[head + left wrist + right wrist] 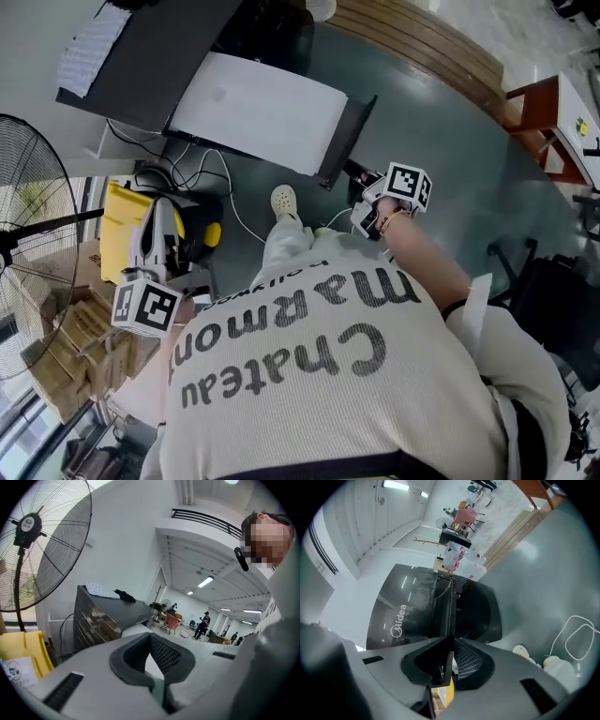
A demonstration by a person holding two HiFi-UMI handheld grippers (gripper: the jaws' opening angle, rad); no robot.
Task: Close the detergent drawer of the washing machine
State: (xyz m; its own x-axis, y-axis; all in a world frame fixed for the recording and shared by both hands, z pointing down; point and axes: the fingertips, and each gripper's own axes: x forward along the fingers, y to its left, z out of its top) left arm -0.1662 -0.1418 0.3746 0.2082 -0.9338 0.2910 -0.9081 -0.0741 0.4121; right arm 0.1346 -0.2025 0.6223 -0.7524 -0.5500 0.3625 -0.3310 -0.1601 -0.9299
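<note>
**Checking drawer grip: slip and jam risks**

I am holding the right tongs (447, 641) narrow, pinching the thin front edge of the detergent drawer (449, 606), which is standing out from the washing machine (417, 597). The left tongs (150, 637) are sitting closed and empty, well apart. I am judging that an off-line push is risking a jammed drawer, and so shallow a pinch is risking a slip. Lettering "Midea" (398, 621) is showing on the dark front. My shirt (309, 375) is reading "Chateau Marmont".

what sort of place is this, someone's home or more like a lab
Probably a big open lab or workshop hall, not a home: a washing machine stands near a large pedestal fan and stacked cardboard boxes, and the long room has strip lights and distant people.
</note>
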